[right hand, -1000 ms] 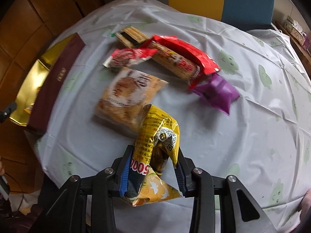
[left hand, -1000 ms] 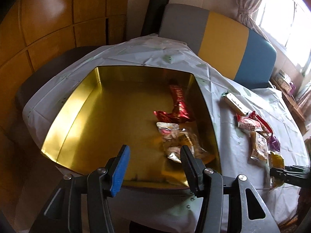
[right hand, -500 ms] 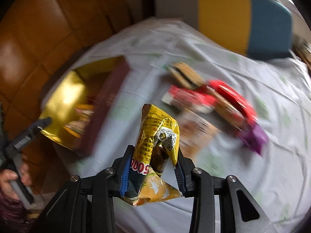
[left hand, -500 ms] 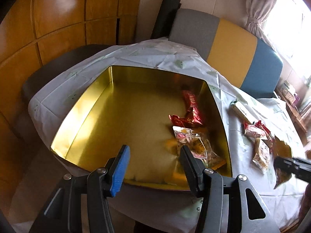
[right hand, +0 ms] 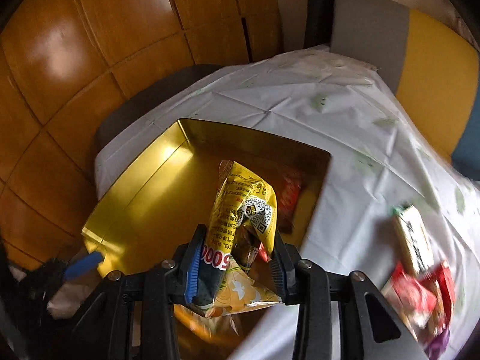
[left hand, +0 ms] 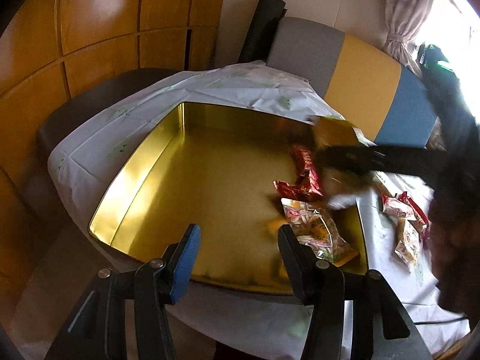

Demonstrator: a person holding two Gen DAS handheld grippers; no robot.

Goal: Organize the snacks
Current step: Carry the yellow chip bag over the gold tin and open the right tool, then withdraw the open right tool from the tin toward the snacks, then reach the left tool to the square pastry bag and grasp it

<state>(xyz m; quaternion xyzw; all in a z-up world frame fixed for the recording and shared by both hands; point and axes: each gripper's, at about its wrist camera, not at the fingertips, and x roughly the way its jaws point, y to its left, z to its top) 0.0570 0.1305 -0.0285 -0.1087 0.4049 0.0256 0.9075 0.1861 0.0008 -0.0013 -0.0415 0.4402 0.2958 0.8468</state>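
Jaws of the right gripper [right hand: 237, 267] were clamped on a crumpled yellow packet [right hand: 240, 210], which stood up between the pads with its lower end bulging out beneath them. Ahead of and below those jaws lay the gold tin [right hand: 144, 186], open, with a red packet [right hand: 289, 192] showing just past the yellow one. To the right of the jaws, on the white cloth [right hand: 300, 102], sat more snacks [right hand: 417, 273], blurred. The left gripper [left hand: 237, 252] had its jaws spread wide with nothing between them, poised at the tin's [left hand: 150, 162] near rim. Just ahead of its right finger [left hand: 295, 258] lay a clear packet [left hand: 315, 231] on the tin floor, and beyond that a red packet [left hand: 303, 177]. Farther ahead and to the right, the right gripper [left hand: 348, 157] reached in over the tin's far right side, blurred, carrying the yellow packet [left hand: 333, 132]. Off to the right of the jaws, outside the tin, a few snacks [left hand: 405, 225] rested on the cloth [left hand: 240, 81].
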